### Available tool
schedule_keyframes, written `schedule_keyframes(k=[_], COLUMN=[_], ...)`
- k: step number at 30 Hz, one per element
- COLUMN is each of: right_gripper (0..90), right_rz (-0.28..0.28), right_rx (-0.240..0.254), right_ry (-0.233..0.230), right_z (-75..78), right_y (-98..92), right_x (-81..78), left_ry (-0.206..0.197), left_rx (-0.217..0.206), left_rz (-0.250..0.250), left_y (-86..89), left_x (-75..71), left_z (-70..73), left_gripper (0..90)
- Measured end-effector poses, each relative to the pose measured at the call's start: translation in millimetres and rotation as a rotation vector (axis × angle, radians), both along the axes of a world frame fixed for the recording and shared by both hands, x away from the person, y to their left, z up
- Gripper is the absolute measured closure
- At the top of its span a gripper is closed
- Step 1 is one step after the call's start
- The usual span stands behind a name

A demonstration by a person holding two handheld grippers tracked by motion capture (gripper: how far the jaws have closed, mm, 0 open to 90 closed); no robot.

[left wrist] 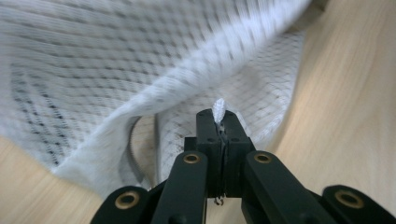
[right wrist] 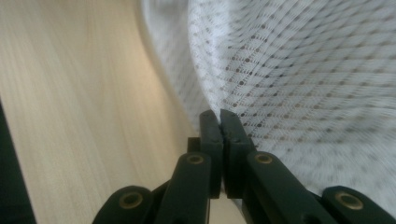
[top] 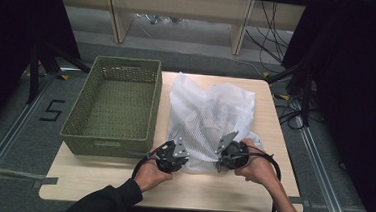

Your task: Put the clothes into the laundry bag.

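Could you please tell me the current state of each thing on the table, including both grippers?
White mesh bag: crumpled on the table, near edge pinched at two spots.
Green basket: upright, empty, left of the bag.
Left gripper: shut on the bag's edge.
Right gripper: shut on the bag's mesh.
Wooden table: bare along its near edge.

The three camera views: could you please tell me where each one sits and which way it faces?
High view: above the person's side, looking forward and down on the table, green basket and white mesh bag; forearms, hands, left gripper and right gripper show.
Left gripper view: rides the left gripper, looking along its jaws, closed on a bag edge.
Right gripper view: rides the right gripper, jaws closed on mesh.
Shared: all three views show the bag and wooden tabletop.
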State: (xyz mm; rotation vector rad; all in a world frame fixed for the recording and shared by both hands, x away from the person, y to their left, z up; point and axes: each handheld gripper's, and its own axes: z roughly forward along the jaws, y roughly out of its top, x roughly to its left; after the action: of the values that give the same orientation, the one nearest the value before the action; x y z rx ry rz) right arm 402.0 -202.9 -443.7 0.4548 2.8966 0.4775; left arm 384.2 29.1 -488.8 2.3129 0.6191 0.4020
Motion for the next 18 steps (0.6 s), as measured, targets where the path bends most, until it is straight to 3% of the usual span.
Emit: schedule_keyframes(k=[1, 3, 8, 12, 14, 15, 17, 18], right_gripper=[90.0, 90.0, 90.0, 90.0, 90.0, 90.0, 90.0, 90.0], right_rz=[0.000, -0.003, -0.051, -0.062, -0.062, -0.061, -0.066, -0.066], right_rx=[0.000, -0.012, 0.010, 0.038, 0.038, 0.041, 0.042, 0.044], right_ry=[0.000, 0.011, -0.028, -0.027, -0.034, -0.037, -0.044, -0.046], right_z=[0.0, -19.1, -23.8, -24.8, -23.9, -23.2, -23.3, -24.1], right_y=[0.0, 3.0, 1.1, -1.7, -1.1, -0.4, -0.2, 0.0], right_x=[0.0, 6.5, 13.1, 14.5, 13.3, 13.8, 14.4, 14.8], left_ry=[0.008, 0.024, 0.016, 0.019, -0.019, -0.030, -0.021, -0.032], left_rx=[-0.013, 0.010, 0.058, 0.019, 0.010, -0.002, -0.032, -0.022], left_rz=[0.004, -0.019, -0.077, -0.052, -0.062, -0.068, -0.080, -0.077], left_y=[2.5, 9.2, 15.8, 20.4, 17.0, 14.7, 5.1, -0.3], left_x=[-2.3, -12.3, -26.2, -29.9, -31.9, -32.1, -31.2, -29.9], left_z=[-0.8, -4.8, -11.8, -6.4, 0.7, 2.4, 2.3, 0.6], left_gripper=[88.6, 88.7, 88.6, 85.2, 71.6, 57.0, 51.8, 46.2])
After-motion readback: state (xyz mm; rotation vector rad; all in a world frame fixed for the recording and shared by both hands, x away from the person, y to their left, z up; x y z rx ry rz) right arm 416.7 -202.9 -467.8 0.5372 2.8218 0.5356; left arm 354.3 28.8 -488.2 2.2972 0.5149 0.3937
